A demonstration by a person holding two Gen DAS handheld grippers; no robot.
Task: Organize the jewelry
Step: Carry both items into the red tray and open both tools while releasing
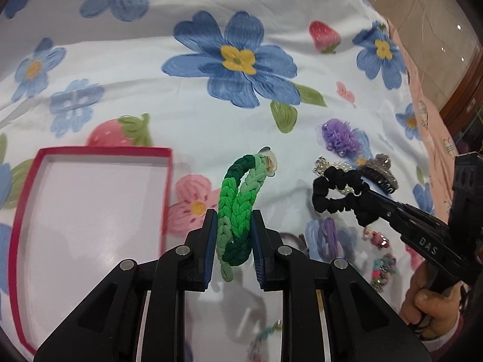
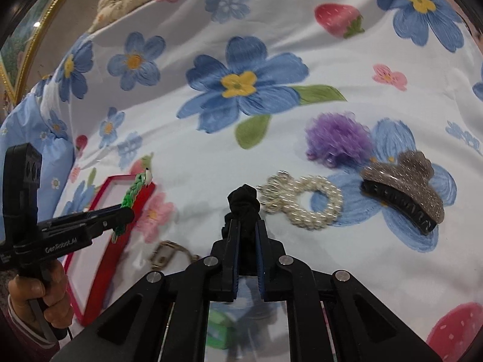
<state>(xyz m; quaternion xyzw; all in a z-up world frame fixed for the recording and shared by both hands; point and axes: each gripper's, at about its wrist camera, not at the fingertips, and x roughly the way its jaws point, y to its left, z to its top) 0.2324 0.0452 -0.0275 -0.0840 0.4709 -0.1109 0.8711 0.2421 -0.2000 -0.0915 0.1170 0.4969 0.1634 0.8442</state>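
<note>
My left gripper (image 1: 235, 220) is shut on a green braided hair tie (image 1: 237, 208), held up just right of the red-rimmed white box (image 1: 166, 187). It also shows in the right wrist view (image 2: 128, 203), with the green tie (image 2: 134, 193) over the box rim (image 2: 105, 274). My right gripper (image 2: 247, 226) is shut on a black scrunchie (image 2: 243, 203), lifted above the cloth. In the left wrist view the scrunchie (image 1: 335, 191) hangs from that gripper (image 1: 372, 200) at the right.
On the flowered cloth lie a pearl hair ring (image 2: 305, 203), a glittery claw clip (image 2: 404, 190), a purple fluffy tie (image 2: 336, 138) and a small metal clasp (image 2: 164, 255). Small colourful charms (image 1: 382, 259) lie at the lower right in the left wrist view.
</note>
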